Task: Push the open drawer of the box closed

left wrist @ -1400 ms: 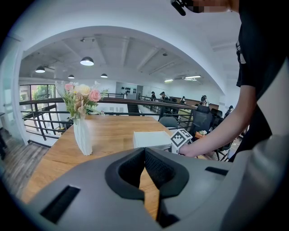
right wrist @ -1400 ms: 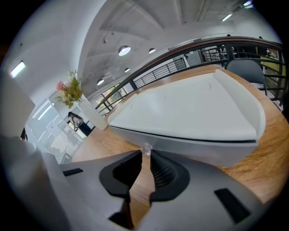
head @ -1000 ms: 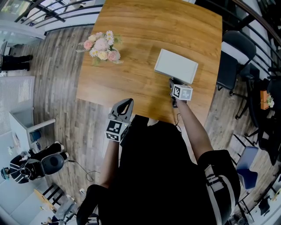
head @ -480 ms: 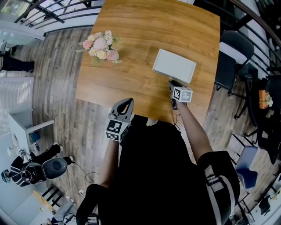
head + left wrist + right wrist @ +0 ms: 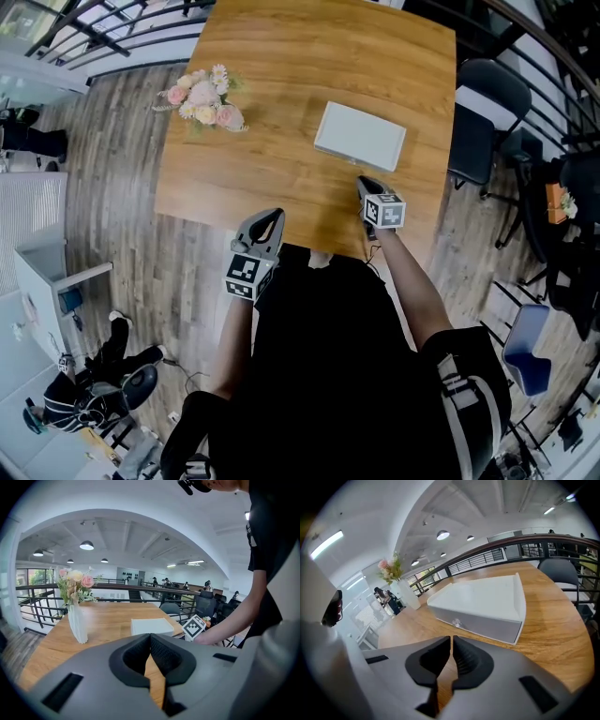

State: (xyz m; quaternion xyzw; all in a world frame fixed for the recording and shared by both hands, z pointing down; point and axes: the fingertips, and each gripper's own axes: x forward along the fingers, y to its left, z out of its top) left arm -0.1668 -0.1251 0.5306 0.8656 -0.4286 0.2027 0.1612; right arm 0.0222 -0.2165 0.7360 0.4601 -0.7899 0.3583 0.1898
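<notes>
The white box (image 5: 360, 136) lies on the wooden table (image 5: 281, 159), right of centre. In the right gripper view the box (image 5: 487, 599) fills the middle; its grey drawer front (image 5: 480, 625), with a small knob, sits flush with the box's body. My right gripper (image 5: 363, 185) is shut and empty, a short way in front of that drawer front and apart from it; its jaws (image 5: 452, 641) meet tip to tip. My left gripper (image 5: 269, 221) hangs shut and empty at the table's near edge. Its view shows the box (image 5: 151, 626) farther off.
A white vase of pink flowers (image 5: 200, 97) stands at the table's far left, also visible as the vase (image 5: 77, 620) in the left gripper view. Dark chairs (image 5: 483, 122) stand off the table's right side. A railing (image 5: 112, 28) runs behind the table.
My right gripper has drawn back a little from the box's front, which it was touching a second ago. The left gripper has stayed put.
</notes>
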